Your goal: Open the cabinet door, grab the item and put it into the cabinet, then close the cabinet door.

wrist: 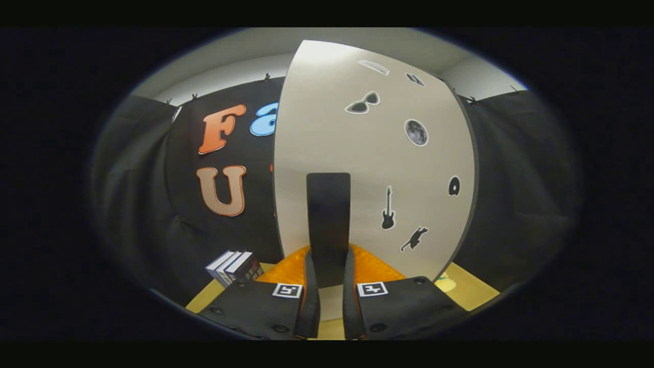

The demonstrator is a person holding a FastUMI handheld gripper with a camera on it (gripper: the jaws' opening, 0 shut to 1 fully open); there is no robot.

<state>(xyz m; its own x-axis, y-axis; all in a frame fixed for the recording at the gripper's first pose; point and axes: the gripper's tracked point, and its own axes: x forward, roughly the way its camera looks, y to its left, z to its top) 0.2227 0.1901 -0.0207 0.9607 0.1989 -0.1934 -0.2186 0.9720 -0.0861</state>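
A white cabinet door point(378, 168) with small black stickers stands right in front of me. Its tall black handle point(328, 214) runs straight up from between my fingers. My gripper point(329, 263) is shut on the handle's lower end, one finger pressing each side. I cannot tell whether the door is closed or slightly ajar. A small pale yellow-green item point(445, 280) lies on the wooden table point(472, 292) by the door's lower right corner, mostly hidden by the gripper body.
Three dark books point(234, 267) stand upright on the table to the left of the cabinet, close to the left finger. Black cloth walls enclose the booth on both sides.
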